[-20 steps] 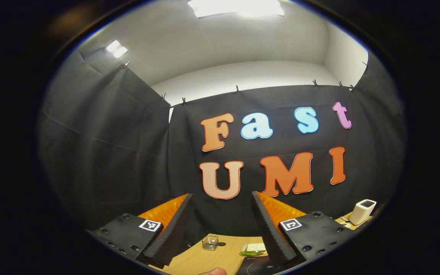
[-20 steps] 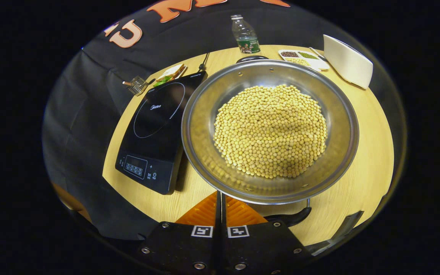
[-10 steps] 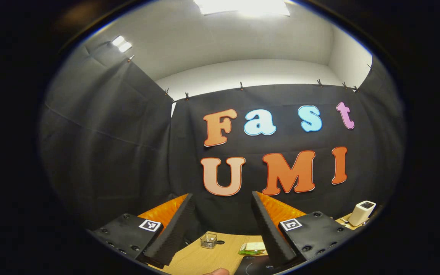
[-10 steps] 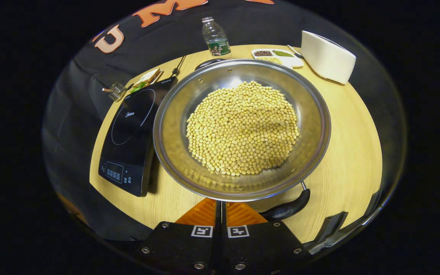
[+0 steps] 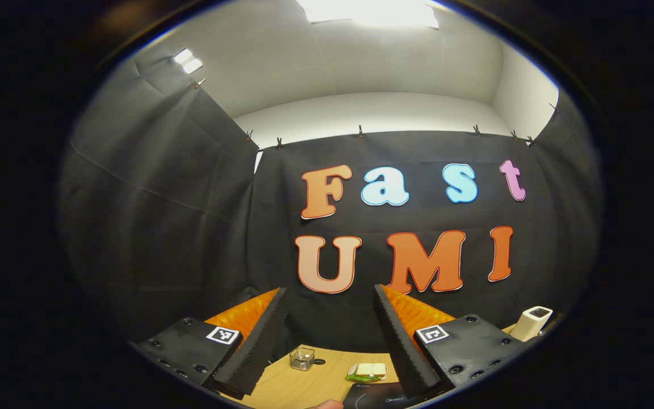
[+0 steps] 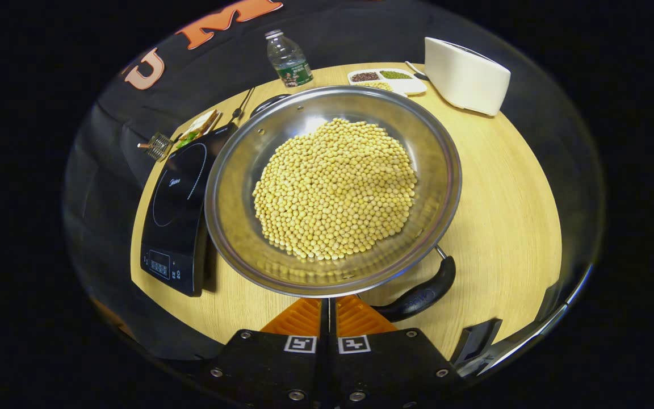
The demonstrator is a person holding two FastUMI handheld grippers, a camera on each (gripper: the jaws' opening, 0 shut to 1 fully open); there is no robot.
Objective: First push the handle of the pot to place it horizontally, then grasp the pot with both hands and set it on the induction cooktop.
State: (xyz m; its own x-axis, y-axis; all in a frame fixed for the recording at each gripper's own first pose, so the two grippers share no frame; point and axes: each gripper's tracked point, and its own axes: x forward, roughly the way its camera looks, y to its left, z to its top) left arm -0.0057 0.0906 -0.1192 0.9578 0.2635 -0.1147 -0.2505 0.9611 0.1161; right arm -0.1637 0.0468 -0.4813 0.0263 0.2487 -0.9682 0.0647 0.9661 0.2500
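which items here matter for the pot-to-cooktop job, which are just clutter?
Job:
pot filled with soybeans
pot handle
induction cooktop
right gripper, shut
left gripper, open

Clutter:
water bottle
white box
divided dish
sandwich
small glass

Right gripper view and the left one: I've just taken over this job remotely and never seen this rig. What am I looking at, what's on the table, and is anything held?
There is no robot arm: a person carries a two-finger gripper in each hand, and each round picture comes from a camera riding on one gripper.

The right gripper looks down on a wooden table. Its fingers are closed together beside the near rim of a steel pot full of soybeans; whether they pinch the rim is hidden. The pot's handle sticks out just right of them. The induction cooktop lies left of the pot.

The left gripper is open, holding nothing, raised toward the booth's cloth wall.
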